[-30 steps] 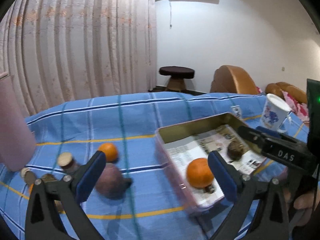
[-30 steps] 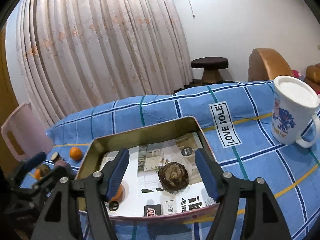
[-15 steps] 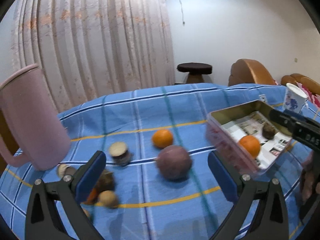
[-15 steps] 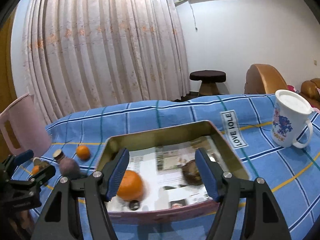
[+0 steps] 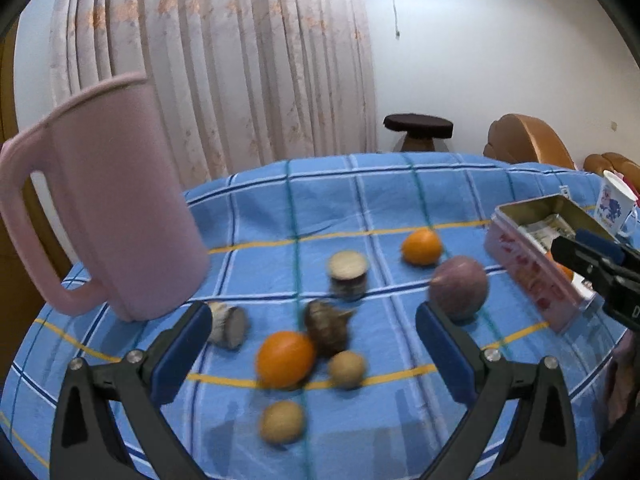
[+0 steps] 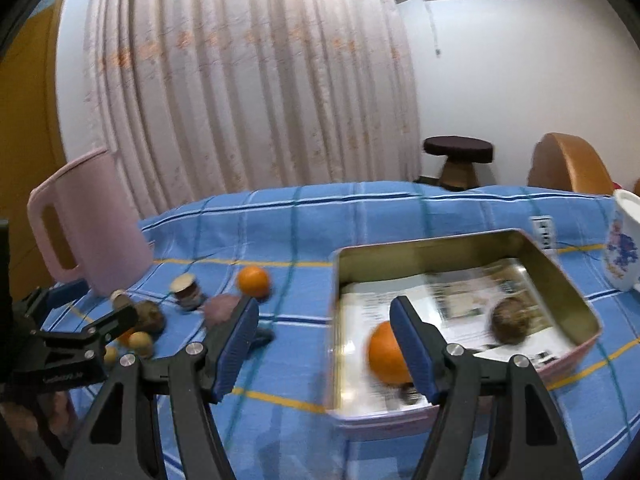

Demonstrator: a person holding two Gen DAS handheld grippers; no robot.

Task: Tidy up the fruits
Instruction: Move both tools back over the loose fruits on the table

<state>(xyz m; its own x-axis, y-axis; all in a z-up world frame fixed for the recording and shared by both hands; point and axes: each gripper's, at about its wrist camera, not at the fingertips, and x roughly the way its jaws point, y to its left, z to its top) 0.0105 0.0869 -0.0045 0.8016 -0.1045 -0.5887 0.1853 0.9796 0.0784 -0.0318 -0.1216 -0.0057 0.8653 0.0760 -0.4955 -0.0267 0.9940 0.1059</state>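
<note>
Holding both grippers parted and empty, we hang the left gripper over loose fruit on the blue checked bench, the right gripper beside the tin holding an orange; curtain behind.

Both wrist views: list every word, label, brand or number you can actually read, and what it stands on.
"D": the only letter showing on the right gripper's black body, cut off at the frame edge.
Paper lining in the tin: printed, too blurred to read.
White label on the tablecloth behind the tin: unreadable.
Embossed text on the left gripper's body: too small.
Mug: flower pattern only, no words.
</note>
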